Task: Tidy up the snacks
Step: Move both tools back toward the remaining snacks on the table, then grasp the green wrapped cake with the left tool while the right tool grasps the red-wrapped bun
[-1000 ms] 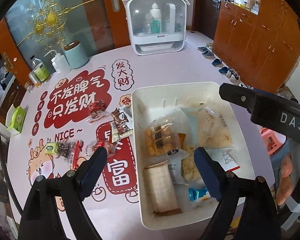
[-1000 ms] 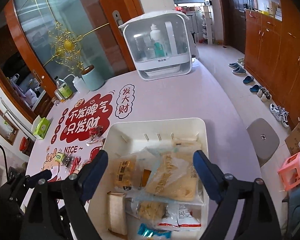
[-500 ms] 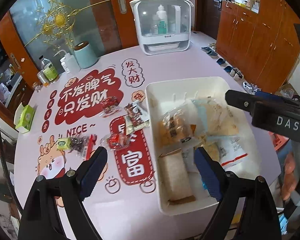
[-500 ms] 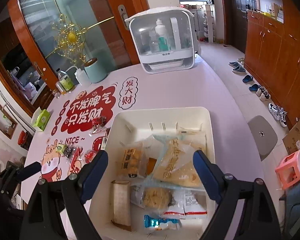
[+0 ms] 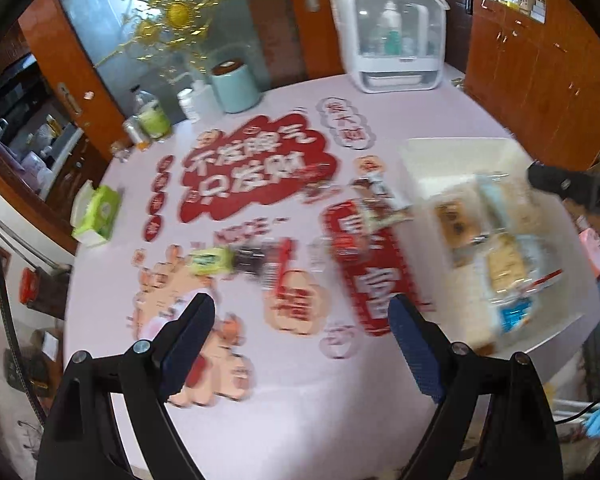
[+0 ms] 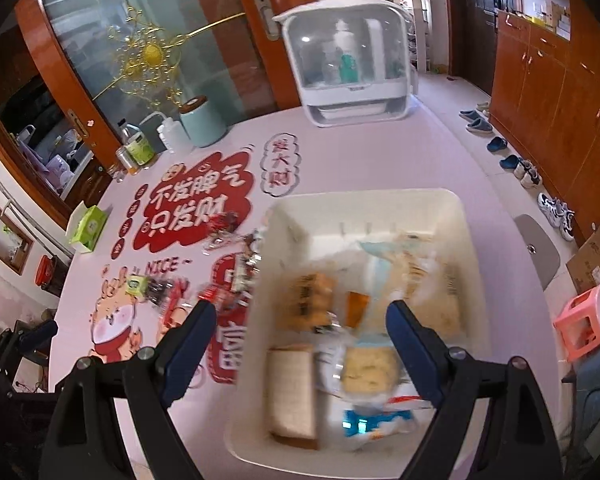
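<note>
Left gripper point(image 5: 300, 316) and right gripper point(image 6: 296, 322): jaws wide apart, nothing held. White bin point(image 6: 440, 204): packaged snacks point(image 6: 370, 368) inside. Loose snacks point(image 5: 260, 260): on table, left of bin.

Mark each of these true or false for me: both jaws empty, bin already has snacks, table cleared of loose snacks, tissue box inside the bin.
1. Both grippers, left gripper and right gripper, have open, empty jaws. True.
2. The white bin already holds snack packets. True.
3. No loose snacks remain on the table. False: several lie left of the bin, including a green packet.
4. The green tissue box sits inside the bin. False: it sits at the table's left edge.
</note>
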Demonstrator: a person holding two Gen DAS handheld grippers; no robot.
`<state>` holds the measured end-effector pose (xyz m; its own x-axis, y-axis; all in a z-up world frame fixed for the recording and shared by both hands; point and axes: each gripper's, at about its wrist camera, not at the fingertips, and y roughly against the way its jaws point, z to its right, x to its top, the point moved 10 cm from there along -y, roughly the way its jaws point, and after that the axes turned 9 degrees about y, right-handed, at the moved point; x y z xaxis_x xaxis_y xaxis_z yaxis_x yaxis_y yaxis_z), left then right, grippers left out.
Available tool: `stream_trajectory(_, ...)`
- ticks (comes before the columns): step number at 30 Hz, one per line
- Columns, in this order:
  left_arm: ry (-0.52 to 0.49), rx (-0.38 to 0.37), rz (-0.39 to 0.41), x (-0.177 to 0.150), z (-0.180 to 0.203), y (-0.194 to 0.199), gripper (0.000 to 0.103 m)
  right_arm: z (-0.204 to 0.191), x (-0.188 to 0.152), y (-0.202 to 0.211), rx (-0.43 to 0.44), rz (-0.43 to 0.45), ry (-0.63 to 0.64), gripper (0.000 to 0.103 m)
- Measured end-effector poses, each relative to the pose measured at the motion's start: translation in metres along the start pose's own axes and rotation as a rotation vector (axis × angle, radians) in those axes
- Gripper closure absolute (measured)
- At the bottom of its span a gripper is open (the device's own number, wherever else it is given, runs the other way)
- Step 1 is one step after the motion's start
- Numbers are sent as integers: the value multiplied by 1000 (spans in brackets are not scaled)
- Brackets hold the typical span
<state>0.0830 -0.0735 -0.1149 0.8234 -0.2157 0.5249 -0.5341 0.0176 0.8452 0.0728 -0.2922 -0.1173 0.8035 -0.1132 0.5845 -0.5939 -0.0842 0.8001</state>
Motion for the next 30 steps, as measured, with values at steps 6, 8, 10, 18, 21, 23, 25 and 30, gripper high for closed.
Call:
stream_trajectory(6, -61, 5, 25, 27, -81, -21, 13, -48, 30, -15, -22, 13, 39, 15)
stream_trajectory(8, -113, -11, 41, 42, -107, -39, 10, -64, 43, -26, -22, 14, 53, 15)
stream_trajectory(10, -167, -19, 43, 51, -126, -59, 10, -80, 56, -45, -23, 4, 62, 15)
stream_trajectory(18, -349, -138, -63, 47, -156, -172, 10, -131, 76, -165, 45, -129, 38, 17)
stream_trajectory(21, -422, -206, -119, 37, -146, -208, 10, -139, 80, -206, 54, -171, 36, 17)
stream_trajectory(23, -479, -215, -130, 32, -138, -223, 10, -138, 79, -231, 30, -203, 39, 17)
stream_trajectory(25, -546, -213, -134, 28, -132, -238, 10, -133, 78, -253, 9, -233, 26, 17)
stream_trajectory(30, -645, -234, -159, 22, -121, -261, 11, -114, 70, -300, -46, -302, 7, 20)
